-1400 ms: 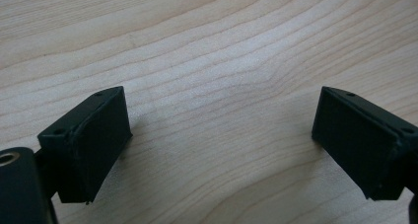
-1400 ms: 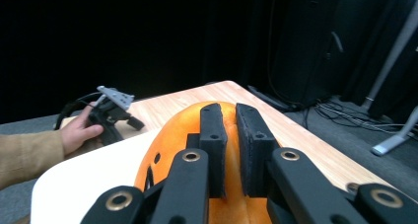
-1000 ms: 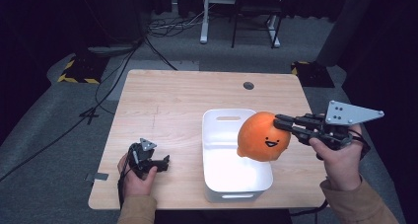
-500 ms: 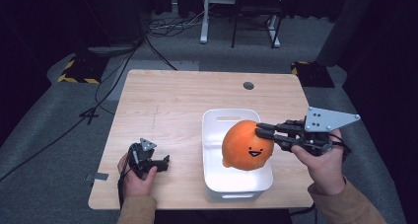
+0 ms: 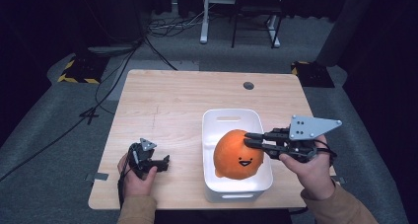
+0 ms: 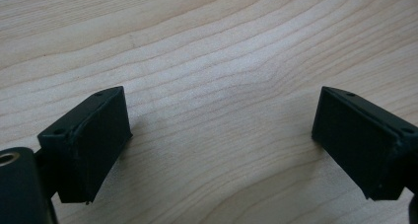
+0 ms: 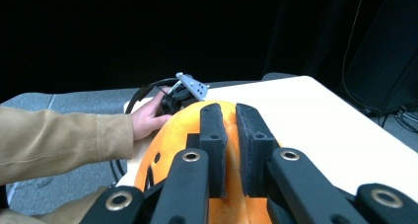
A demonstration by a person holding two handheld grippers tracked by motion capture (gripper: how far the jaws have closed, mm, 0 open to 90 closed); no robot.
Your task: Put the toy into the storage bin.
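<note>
Item one: orange plush toy point(image 5: 240, 155), round, with a small black smiling face on its near side. I see it inside the white bin point(image 5: 213, 130), resting low in the near half, its top standing above the rim.

Item two: my right gripper point(image 5: 250, 139), held by the right hand point(image 5: 310, 167) at the bin's right side. Its jaws point leftward and are pinched narrowly on a fold of the toy's upper right surface. In the right gripper view the two pads point(image 7: 213, 135) stand close together with orange fabric between them.

Item three: my left gripper point(image 5: 165, 161), held by the left hand point(image 5: 135, 177) near the front left of the bench point(image 5: 172, 100), well apart from the bin. In the left gripper view its jaws stand wide, with bare wood grain between them and nothing held.

Item four: white bin, rectangular, with a handle slot at its far end, sitting on the bench right of centre, towards the front edge.

Item five: small grey round fitting point(image 5: 249, 85) set in the bench near its far edge.
</note>
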